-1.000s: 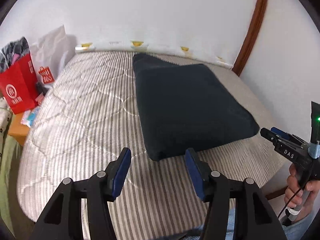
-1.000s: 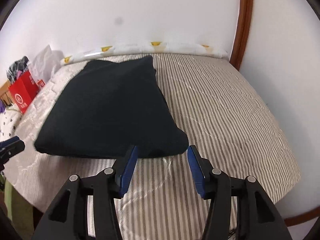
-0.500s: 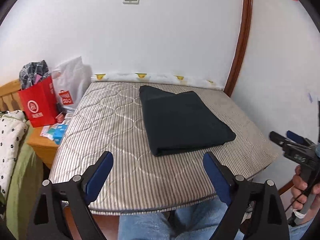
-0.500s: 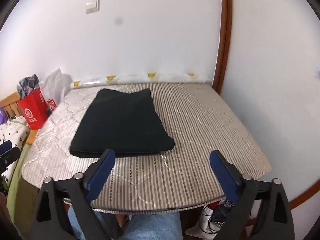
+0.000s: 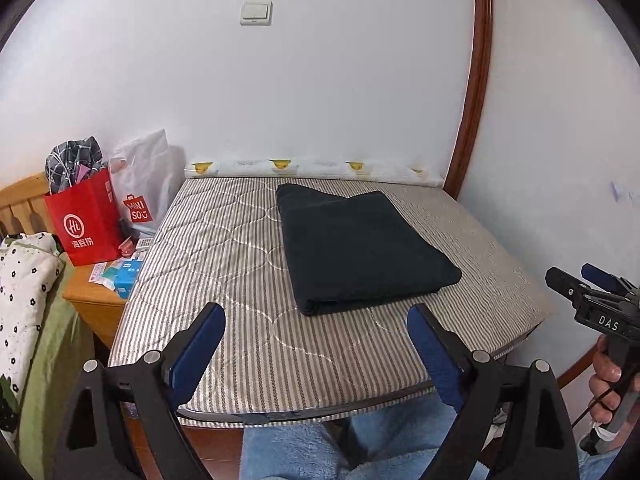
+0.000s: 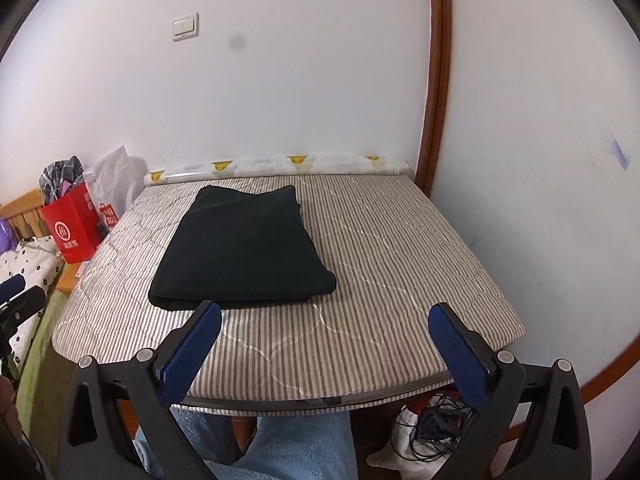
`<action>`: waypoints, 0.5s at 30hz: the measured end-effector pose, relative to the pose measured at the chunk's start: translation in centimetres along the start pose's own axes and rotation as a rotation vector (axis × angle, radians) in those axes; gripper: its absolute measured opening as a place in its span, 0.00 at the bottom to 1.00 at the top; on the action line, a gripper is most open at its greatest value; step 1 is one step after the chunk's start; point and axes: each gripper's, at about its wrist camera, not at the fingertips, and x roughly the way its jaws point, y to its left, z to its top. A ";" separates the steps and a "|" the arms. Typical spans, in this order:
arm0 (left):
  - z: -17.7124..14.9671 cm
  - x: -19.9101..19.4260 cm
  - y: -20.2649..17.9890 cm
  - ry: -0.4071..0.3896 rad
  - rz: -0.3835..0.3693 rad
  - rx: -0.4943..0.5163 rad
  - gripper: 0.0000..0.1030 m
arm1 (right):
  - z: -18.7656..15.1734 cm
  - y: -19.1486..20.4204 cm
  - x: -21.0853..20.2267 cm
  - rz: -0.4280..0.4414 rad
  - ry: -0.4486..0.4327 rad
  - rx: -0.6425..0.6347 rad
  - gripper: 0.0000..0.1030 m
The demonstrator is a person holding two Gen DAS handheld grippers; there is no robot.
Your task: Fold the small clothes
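The folded dark cloth is lying flat on the striped mattress.
The left gripper and right gripper are hanging wide apart, holding nothing.

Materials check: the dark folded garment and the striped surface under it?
Folded garment: looks like a thick, soft matte knit or fleece in very dark fabric; it shows no sheen and rounded fold edges. Striped mattress pad: quilted woven cloth, grey and white stripes, with slightly glossy stitched curves. Exact fibres can't be told.
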 end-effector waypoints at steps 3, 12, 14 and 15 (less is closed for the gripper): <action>0.0 0.1 -0.1 0.002 0.003 0.005 0.90 | -0.1 0.1 0.0 -0.002 0.002 -0.004 0.99; -0.3 0.0 0.0 0.005 0.004 0.007 0.90 | -0.4 0.6 0.2 0.000 0.004 -0.004 0.99; -0.4 0.0 0.0 0.005 0.005 0.009 0.90 | -0.4 0.7 0.2 0.004 0.005 -0.004 0.99; -0.4 0.1 0.0 0.007 0.005 0.007 0.90 | -0.4 0.7 0.2 0.002 0.007 -0.002 0.99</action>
